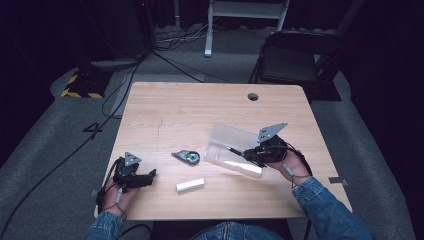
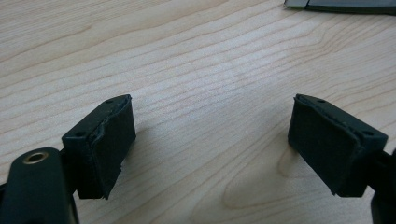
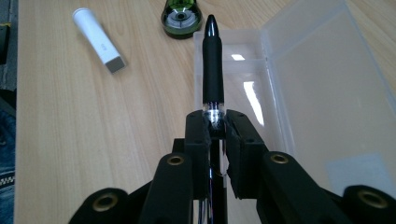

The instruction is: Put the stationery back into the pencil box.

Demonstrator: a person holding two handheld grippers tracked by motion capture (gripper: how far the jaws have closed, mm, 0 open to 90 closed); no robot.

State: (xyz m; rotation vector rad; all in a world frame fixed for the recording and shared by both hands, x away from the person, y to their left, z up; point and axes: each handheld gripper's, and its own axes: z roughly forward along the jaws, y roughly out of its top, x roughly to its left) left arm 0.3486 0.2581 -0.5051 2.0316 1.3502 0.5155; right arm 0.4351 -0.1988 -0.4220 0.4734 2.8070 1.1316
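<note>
Right gripper (image 3: 216, 122) pinching a black pen (image 3: 213, 65) between both pads, barrel clamped just behind the rubber grip, tip pointing away over the near-left corner of a clear plastic case (image 3: 322, 88). Case lying open on the wooden table (image 1: 190, 107), right of centre, lid hinged up on the far side. Green tape dispenser (image 1: 188, 157) just left of the case, apart from it. White eraser stick (image 1: 190, 185) nearer the front edge, between the 2 hands. Left gripper (image 2: 212, 147) resting low over bare wood at the near-left corner, 2 pads spread wide, holding nothing. Denim sleeves at the bottom edge.
</note>
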